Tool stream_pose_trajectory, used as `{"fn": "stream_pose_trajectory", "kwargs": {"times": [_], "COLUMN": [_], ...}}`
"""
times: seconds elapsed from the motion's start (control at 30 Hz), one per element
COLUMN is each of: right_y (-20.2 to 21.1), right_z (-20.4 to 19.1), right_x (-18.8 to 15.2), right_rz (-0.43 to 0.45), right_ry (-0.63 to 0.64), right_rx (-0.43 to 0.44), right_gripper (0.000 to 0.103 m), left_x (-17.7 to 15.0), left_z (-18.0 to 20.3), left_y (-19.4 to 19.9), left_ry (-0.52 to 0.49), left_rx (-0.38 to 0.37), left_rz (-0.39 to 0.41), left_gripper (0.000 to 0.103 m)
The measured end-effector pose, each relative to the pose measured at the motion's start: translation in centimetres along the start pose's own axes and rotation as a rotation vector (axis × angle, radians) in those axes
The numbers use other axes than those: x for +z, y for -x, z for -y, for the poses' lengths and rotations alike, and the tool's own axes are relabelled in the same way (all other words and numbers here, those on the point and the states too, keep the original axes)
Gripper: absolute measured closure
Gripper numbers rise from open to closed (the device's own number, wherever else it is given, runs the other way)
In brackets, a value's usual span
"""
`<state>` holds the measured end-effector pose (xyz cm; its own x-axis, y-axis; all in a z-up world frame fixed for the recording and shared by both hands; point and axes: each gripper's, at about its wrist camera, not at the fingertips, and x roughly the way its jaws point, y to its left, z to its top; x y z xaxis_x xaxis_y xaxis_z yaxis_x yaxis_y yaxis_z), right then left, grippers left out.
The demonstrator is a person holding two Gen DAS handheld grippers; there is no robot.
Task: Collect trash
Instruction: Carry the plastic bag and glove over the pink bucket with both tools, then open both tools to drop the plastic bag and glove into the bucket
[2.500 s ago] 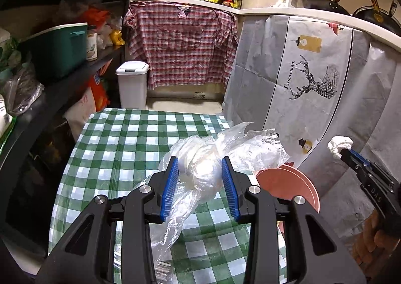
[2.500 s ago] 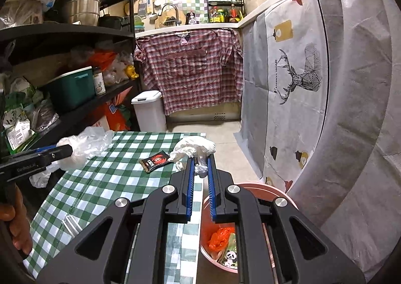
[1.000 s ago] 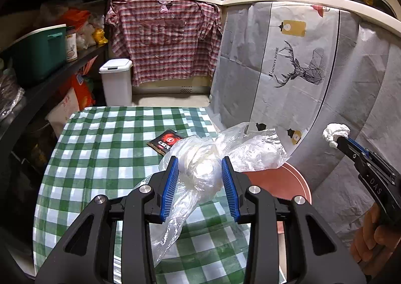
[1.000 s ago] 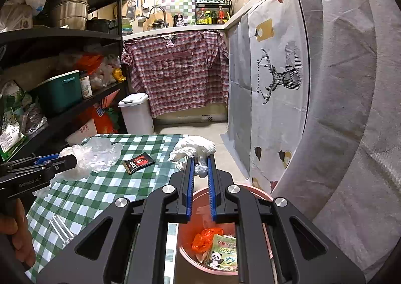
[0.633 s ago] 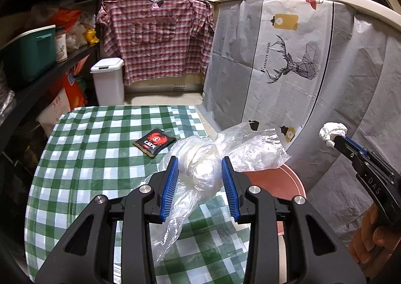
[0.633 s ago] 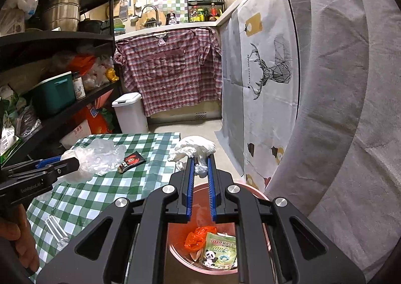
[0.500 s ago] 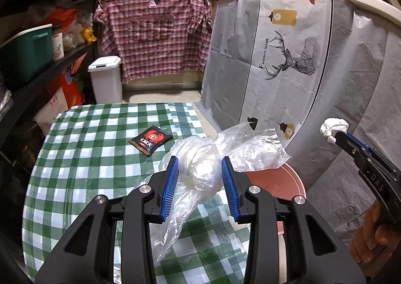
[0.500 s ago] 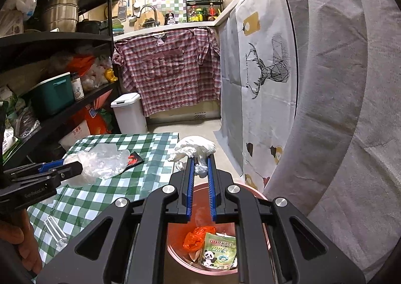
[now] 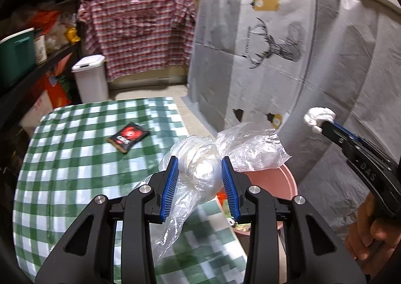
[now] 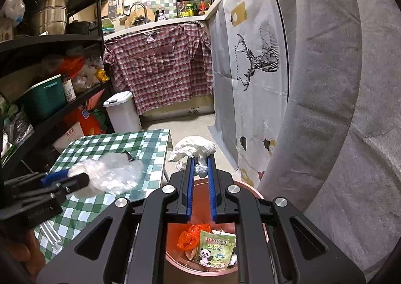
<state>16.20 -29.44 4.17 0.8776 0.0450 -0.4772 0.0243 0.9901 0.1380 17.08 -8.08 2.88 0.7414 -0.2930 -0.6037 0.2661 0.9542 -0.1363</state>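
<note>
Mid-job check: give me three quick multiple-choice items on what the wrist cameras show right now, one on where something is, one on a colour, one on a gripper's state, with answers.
1. Where does the dark snack packet lie?
A. inside the bin
B. on the checked tablecloth
C. on the floor

2. What colour is the bin beside the table?
A. pink
B. teal
C. black

3. What is the state of the right gripper?
A. open and holding nothing
B. shut on a glass tube
C. shut on a wad of white tissue

Answers:
1 B: the dark snack packet lies flat on the checked tablecloth, apart from both grippers.
2 A: the bin has a pink rim and wall, with wrappers inside.
3 C: the right gripper pinches the wad of white tissue above the bin, while the left gripper holds the clear plastic bag.
</note>
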Motion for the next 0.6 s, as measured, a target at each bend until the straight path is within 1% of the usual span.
{"fn": "stream_pose_trajectory", "kwargs": {"times": [0.17,0.6], "right_y": [-0.2,-1.3], "right_z": [0.8,2.3], "right_x": [0.1,-0.4], "right_rz": [-0.001,-0.022], "right_ry": [-0.025,-0.022], "right_rx": [-0.006,-0.029], "right_gripper": [0.092,0.091], "left_x": [-0.4,-0.7], "left_z": [2.2,4.6], "left_y": [-1.4,-4.7], "left_ry": [-0.029,-0.036], "left_rx": [-0.029,-0.032], "left_rz": [-0.021,-0.062], "left_gripper": [0.068,0.068]}}
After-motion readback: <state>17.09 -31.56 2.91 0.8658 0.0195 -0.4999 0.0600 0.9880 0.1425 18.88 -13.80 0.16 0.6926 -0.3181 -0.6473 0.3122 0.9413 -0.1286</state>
